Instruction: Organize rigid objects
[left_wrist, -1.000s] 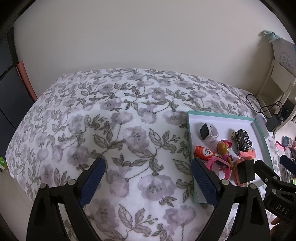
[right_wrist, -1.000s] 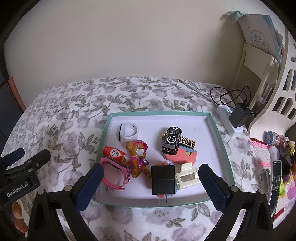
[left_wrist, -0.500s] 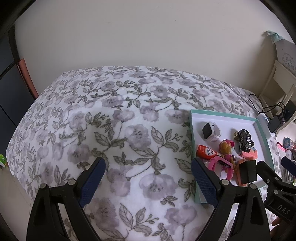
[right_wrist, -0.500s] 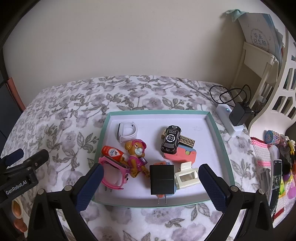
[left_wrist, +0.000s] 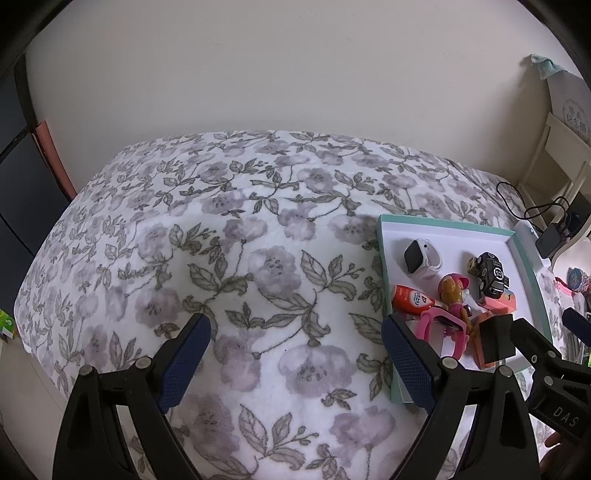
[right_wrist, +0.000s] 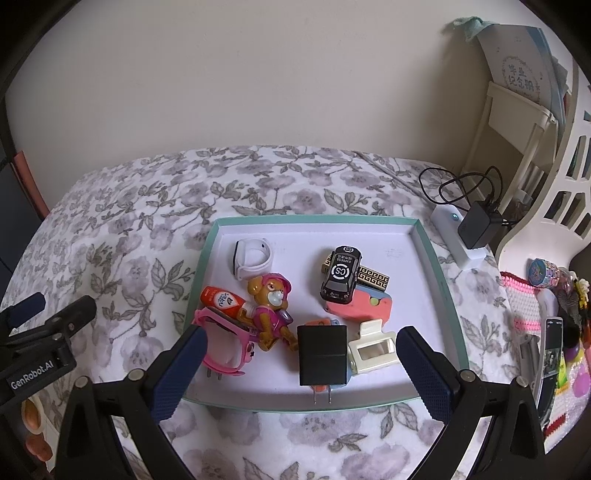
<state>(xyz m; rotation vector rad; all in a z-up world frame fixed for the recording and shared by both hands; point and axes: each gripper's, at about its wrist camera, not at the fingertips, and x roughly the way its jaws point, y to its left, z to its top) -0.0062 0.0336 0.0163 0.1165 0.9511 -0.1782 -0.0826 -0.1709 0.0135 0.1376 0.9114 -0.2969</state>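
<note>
A teal-rimmed white tray (right_wrist: 436, 266) lies on the floral bed cover. It holds a white smartwatch (right_wrist: 253, 258), a black toy car (right_wrist: 341, 275), a toy dog figure (right_wrist: 269, 306), a small red bottle (right_wrist: 221, 298), a pink watch (right_wrist: 227, 347), a black charger (right_wrist: 322, 354), a cream hair clip (right_wrist: 373, 352) and a pink block (right_wrist: 360, 306). My right gripper (right_wrist: 301, 369) is open and empty, hovering over the tray's near edge. My left gripper (left_wrist: 295, 363) is open and empty above the bed cover, left of the tray (left_wrist: 384, 258).
The floral bed cover (left_wrist: 240, 240) spreads to the left. A white power strip (right_wrist: 456, 236) with a black adapter and cable lies right of the tray. A white shelf (right_wrist: 517, 122) and small items (right_wrist: 554, 332) stand at the right. A wall is behind.
Both grippers have drawn back and up slightly, so the tray and bed sit a little lower in both views. Both stay open; nothing in the tray has moved.
</note>
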